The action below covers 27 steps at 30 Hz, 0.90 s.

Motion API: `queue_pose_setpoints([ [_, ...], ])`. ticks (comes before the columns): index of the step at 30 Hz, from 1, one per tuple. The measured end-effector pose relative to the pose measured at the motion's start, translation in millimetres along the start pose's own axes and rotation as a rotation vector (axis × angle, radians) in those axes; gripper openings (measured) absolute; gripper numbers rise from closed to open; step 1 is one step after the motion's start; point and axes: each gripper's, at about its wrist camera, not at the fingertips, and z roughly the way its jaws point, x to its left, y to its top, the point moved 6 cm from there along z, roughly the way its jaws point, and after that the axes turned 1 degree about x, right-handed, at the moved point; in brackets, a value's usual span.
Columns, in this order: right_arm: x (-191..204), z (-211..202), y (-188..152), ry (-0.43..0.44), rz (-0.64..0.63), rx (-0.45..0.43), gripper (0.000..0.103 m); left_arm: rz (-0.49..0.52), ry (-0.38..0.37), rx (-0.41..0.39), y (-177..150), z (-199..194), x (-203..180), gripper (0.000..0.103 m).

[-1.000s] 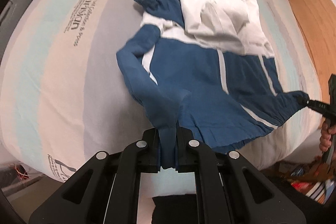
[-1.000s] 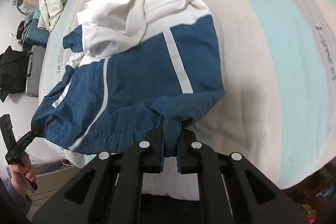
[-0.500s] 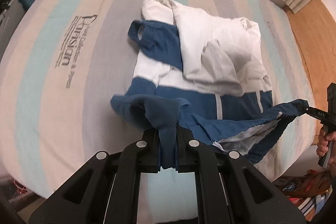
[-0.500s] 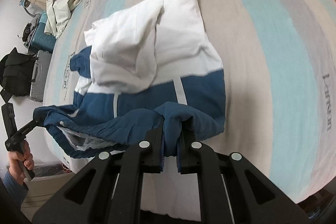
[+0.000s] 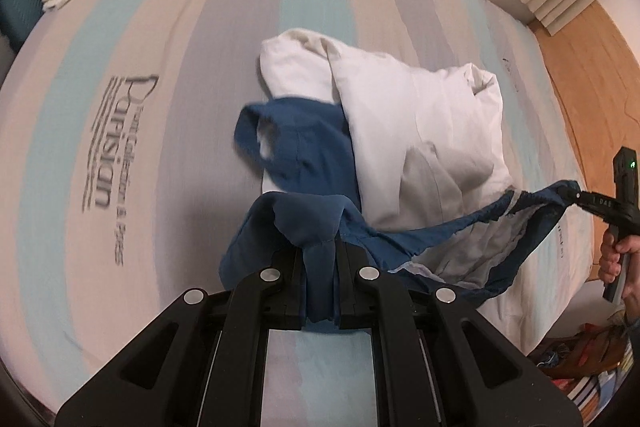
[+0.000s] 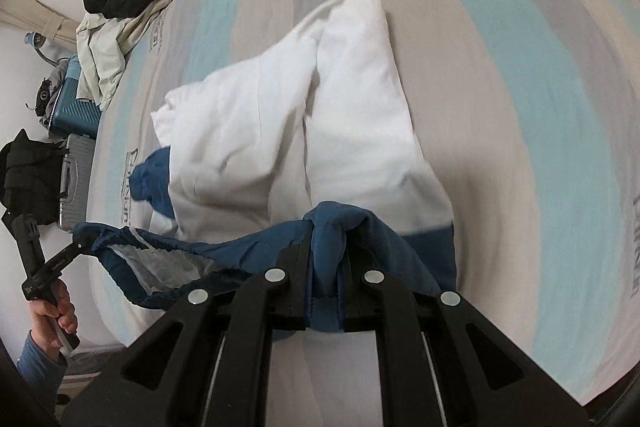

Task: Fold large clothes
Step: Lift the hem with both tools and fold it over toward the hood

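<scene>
Left wrist view showed my left gripper (image 5: 320, 279) clamped on the jacket (image 5: 420, 131) hem, my right gripper (image 6: 326, 263) clamped likewise, garment mid-bed (image 5: 160, 27). I judged both corners should travel level toward the far edge, landing square on the white shoulders.

Jacket (image 5: 420, 131): soft matt cloth, blue and white, with a thin grey lining at its gathered hem. Bedspread (image 5: 160, 147): smooth matt striped cloth. Left gripper (image 5: 320, 275): matt black plastic with shiny metal pins. Floor (image 5: 592, 67), at 2 o'clock: glossy wood.
</scene>
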Motion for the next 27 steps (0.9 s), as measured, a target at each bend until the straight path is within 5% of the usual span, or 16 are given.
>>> queue_pose_setpoints([
  [27,-13,53,170,-0.054,0.101,-0.054,0.007,0.034,0.005,0.016,190,82,10,0.007],
])
